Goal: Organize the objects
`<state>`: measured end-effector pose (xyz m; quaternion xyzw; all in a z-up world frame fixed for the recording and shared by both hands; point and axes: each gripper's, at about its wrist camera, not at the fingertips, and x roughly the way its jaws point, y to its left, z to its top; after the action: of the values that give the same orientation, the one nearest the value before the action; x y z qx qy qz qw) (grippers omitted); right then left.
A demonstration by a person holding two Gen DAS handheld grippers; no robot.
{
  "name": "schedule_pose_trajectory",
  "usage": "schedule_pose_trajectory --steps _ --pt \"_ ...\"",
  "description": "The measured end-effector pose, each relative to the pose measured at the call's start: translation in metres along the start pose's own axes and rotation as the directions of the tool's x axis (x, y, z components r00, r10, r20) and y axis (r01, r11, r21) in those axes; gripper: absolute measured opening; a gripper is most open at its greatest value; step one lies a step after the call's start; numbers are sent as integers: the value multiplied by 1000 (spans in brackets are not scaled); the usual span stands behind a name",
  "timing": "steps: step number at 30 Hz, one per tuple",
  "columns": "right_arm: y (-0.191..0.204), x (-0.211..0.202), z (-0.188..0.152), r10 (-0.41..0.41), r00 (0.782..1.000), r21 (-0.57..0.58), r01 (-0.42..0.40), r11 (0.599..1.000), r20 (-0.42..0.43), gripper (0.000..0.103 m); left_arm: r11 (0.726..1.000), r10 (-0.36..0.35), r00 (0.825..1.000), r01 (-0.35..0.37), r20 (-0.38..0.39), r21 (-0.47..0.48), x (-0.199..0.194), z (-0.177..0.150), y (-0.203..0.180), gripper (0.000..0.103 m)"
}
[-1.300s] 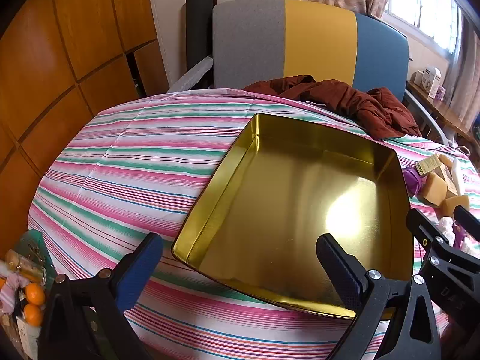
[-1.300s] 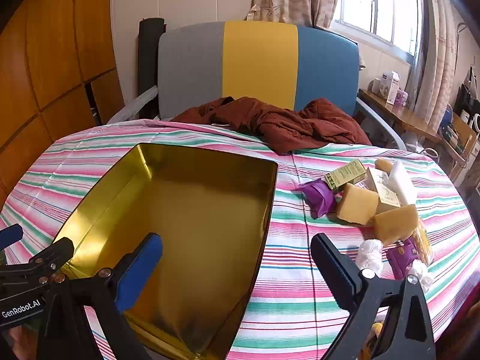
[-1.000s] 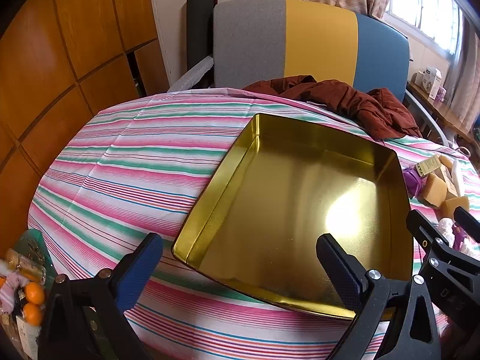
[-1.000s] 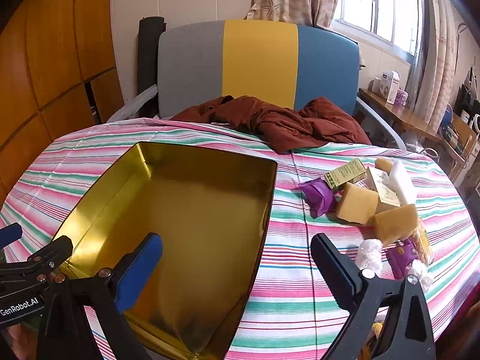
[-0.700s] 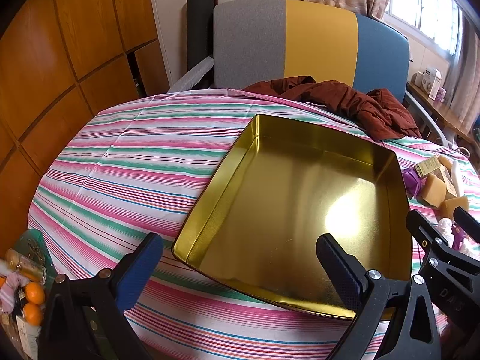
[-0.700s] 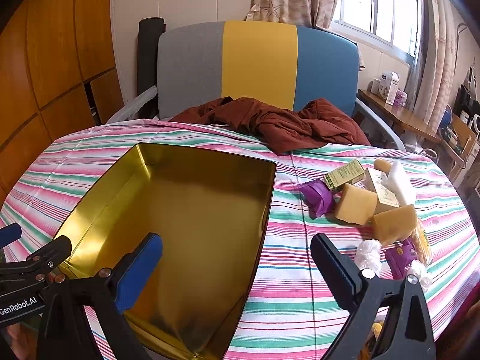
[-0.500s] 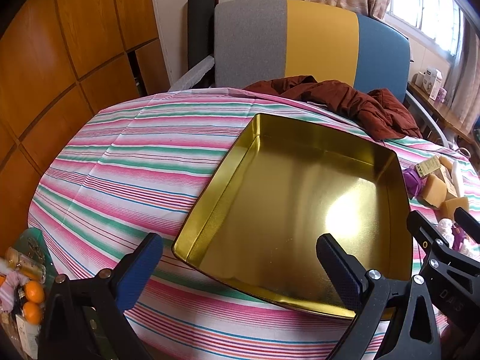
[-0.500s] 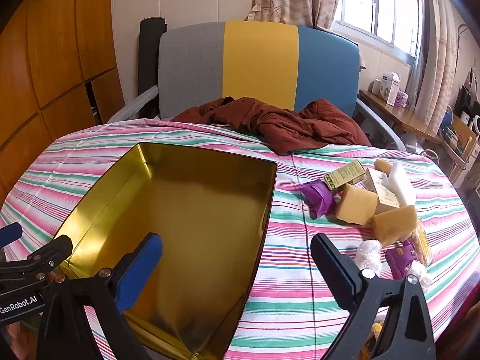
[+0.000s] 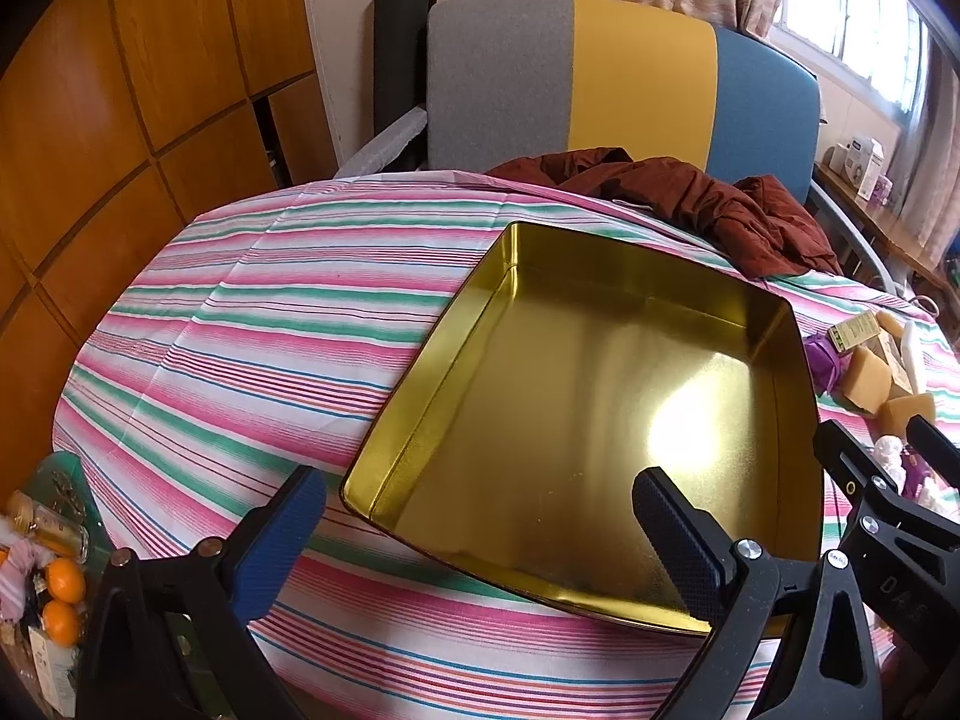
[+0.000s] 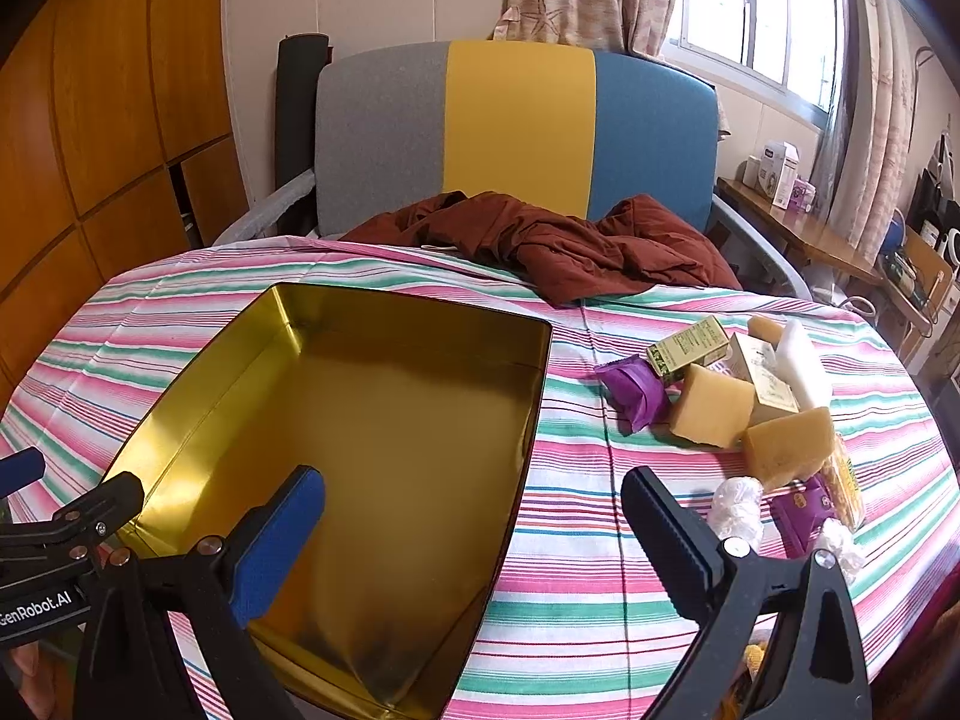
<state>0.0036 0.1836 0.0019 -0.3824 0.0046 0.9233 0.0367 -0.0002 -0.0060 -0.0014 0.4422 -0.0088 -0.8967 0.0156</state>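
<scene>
Big shiny gold metal tray (image 10: 384, 420) empty at 9 o'clock, little soaps and boxes (image 10: 738, 396) waiting at 3 o'clock, left gripper (image 9: 480, 534) and right gripper (image 10: 474, 516) wide open, holding nothing, ready to grab.

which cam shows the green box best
The right wrist view: the green box lies in full sight beside the purple wrapper. The left wrist view shows it small at the far right edge, past the gold tin.

Gaping right tongs (image 10: 474, 516) above gold tray (image 10: 240, 324), soaps (image 10: 711, 405) beside.

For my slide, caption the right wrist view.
Open right hand-held gripper over empty gold tin, small items heaped beside.
</scene>
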Motion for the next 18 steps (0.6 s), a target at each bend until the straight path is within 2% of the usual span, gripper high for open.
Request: schedule_pose_trajectory --steps 9,14,18 --pt "-1 -2 0 11 1000 2 -11 1000 6 101 1000 -7 1000 7 1 -15 -1 0 1 103" --pt "-6 -10 1 38 999 2 -38 999 27 101 996 -91 996 91 -13 -13 -2 -3 -5 103" --pt "-15 -22 4 53 997 0 -53 999 64 101 985 -173 985 172 -9 -24 -5 -10 -13 103"
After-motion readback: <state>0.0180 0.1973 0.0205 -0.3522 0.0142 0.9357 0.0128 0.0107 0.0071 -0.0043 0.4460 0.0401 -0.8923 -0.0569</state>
